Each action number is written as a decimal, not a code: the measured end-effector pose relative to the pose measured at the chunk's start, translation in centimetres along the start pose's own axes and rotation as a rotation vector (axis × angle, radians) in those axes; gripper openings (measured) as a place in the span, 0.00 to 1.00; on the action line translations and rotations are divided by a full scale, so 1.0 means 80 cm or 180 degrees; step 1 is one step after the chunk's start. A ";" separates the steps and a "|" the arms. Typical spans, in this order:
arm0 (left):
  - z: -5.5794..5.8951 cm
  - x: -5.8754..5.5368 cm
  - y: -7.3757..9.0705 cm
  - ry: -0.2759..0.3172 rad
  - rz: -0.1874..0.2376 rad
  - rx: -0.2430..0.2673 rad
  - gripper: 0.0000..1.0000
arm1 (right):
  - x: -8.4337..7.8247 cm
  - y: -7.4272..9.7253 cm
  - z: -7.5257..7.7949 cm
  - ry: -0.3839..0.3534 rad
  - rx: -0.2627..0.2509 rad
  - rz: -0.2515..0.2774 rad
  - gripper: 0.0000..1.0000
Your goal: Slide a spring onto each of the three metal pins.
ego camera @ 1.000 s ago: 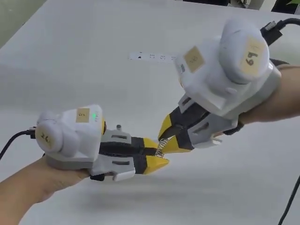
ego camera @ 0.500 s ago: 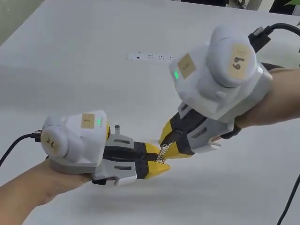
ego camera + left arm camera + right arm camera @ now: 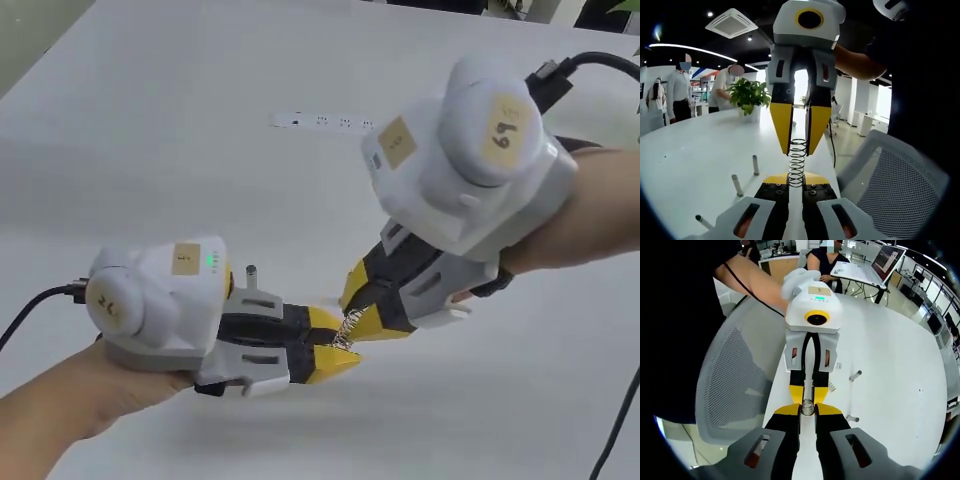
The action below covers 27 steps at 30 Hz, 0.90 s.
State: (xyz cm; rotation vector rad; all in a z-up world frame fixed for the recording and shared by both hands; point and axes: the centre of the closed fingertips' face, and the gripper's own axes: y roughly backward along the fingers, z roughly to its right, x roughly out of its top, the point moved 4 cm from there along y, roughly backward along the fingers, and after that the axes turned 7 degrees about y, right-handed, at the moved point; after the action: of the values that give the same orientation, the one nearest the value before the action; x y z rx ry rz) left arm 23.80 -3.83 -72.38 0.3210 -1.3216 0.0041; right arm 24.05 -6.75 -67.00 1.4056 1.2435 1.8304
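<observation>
Spring (image 3: 797,165) is being pinched mid-frame by left gripper (image 3: 796,179) and right gripper (image 3: 799,150) — likely passing it over for the pins (image 3: 755,165).

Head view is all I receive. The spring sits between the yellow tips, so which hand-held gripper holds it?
Observer: Both. In the left gripper view the spring runs straight from the left hand-held gripper to the right hand-held gripper.
Operator: I see one pin. Are there more?
Observer: Three, all bare: an upright pin, a second pin beside it, and a third pin nearer the camera.
</observation>
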 end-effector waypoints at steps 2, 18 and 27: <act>0.000 0.001 0.000 0.0001 0.0004 0.0001 0.00 | 0.000 0.000 0.000 -0.0022 0.0003 0.0012 0.08; 0.000 0.001 -0.002 -0.0047 0.0008 -0.0015 0.01 | 0.002 0.000 0.001 -0.0100 0.0012 -0.0029 0.07; -0.003 0.000 -0.002 0.0006 0.0008 0.0005 0.02 | 0.002 -0.001 0.003 -0.0106 -0.0020 -0.0041 0.07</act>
State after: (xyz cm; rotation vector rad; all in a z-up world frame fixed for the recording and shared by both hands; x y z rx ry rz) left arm 24.08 -3.97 -72.47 0.3206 -1.3201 0.0074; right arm 24.21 -6.50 -67.04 1.4159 1.2266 1.7937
